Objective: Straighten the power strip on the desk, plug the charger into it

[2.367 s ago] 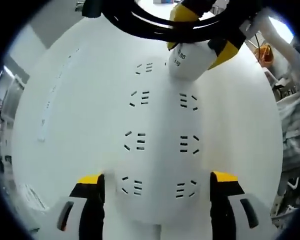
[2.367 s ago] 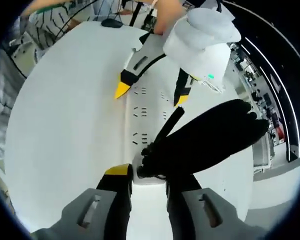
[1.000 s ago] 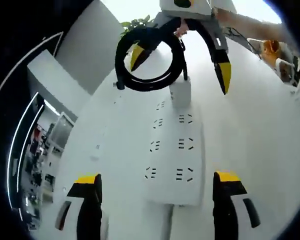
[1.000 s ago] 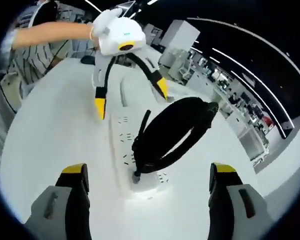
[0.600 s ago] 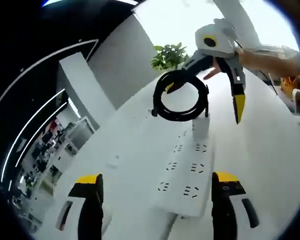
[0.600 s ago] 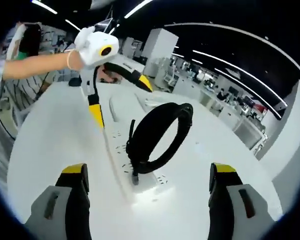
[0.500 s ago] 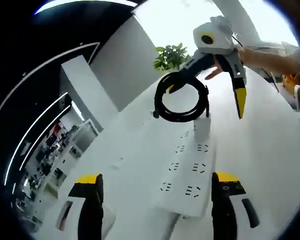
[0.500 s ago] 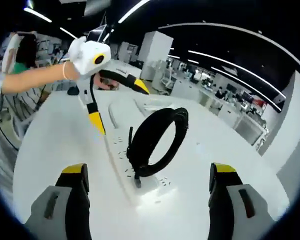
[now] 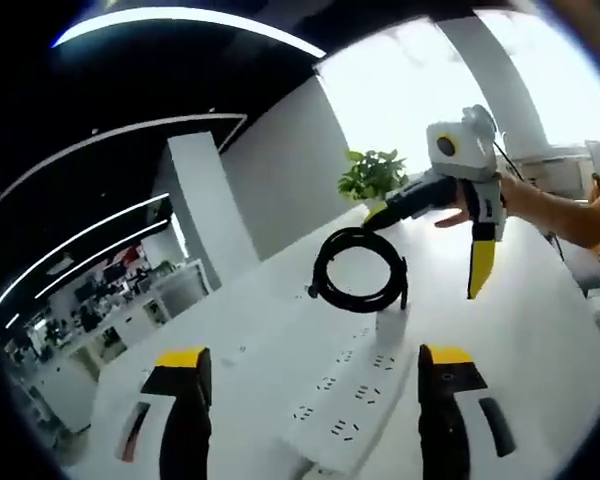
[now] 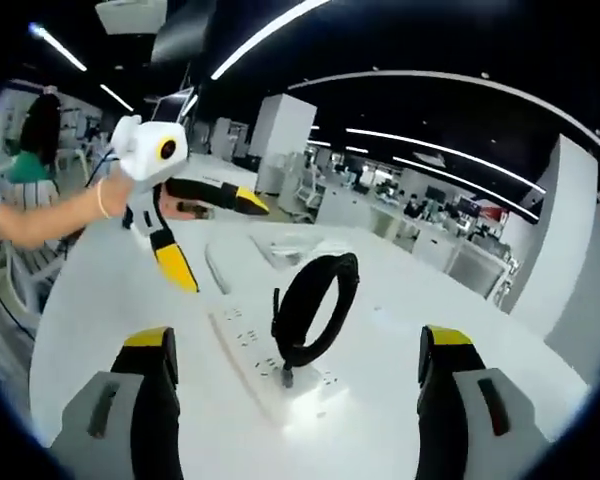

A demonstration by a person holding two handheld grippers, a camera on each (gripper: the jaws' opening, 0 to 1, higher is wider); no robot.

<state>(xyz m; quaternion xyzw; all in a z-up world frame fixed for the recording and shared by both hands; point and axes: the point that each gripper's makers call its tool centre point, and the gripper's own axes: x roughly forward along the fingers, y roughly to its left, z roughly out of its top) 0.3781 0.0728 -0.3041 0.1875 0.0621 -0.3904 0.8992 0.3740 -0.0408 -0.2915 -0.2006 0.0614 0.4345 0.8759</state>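
The white power strip point(image 9: 348, 402) lies flat on the white desk point(image 9: 540, 340), running away between my left gripper's point(image 9: 314, 357) open jaws. A white charger point(image 9: 390, 322) stands plugged in at its far end, with a black coiled cable point(image 9: 359, 271) rising from it. Beyond it, a hand holds my right gripper point(image 9: 423, 257) open above the desk. In the right gripper view the power strip point(image 10: 242, 340) and the cable coil point(image 10: 316, 308) sit between my right gripper's point(image 10: 297, 338) open jaws. My left gripper point(image 10: 227, 250) hovers open behind them.
A potted plant point(image 9: 372, 176) stands past the desk's far end. A flat white item point(image 10: 283, 246) lies further back on the desk point(image 10: 110, 310). A person point(image 10: 25, 150) stands at the left, and rows of office desks point(image 10: 420, 225) fill the background.
My right gripper, earlier shut on the charger at the strip, has opened and pulled back. Both grippers have lifted and tilted up, away from the strip. The charger stays plugged in.
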